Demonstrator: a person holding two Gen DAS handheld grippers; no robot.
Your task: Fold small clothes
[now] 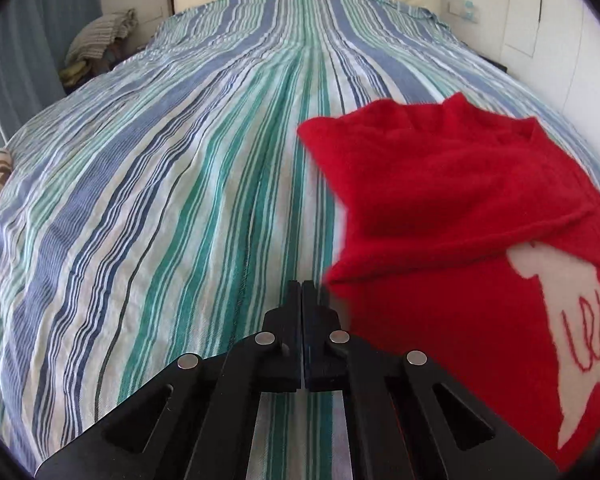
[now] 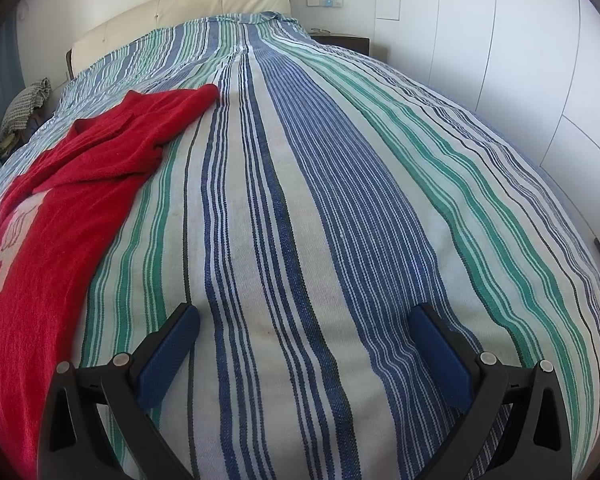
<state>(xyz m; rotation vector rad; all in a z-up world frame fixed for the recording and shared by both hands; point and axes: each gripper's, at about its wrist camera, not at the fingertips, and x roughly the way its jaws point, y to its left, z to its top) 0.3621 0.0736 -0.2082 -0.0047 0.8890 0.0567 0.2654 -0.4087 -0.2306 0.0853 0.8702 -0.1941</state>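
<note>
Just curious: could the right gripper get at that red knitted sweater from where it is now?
Probably yes: the right gripper is open over bare striped bedspread, nothing between it and the red knitted sweater.

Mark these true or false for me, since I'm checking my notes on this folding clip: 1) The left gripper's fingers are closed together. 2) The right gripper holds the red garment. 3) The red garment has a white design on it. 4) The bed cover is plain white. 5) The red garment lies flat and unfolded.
1) True: the left gripper has its fingers shut, with nothing visibly between them.
2) False: the right gripper is open over the striped bed cover, clear of the red garment.
3) True.
4) False: it is striped blue, green and white.
5) False: part of it is folded over itself.
</note>
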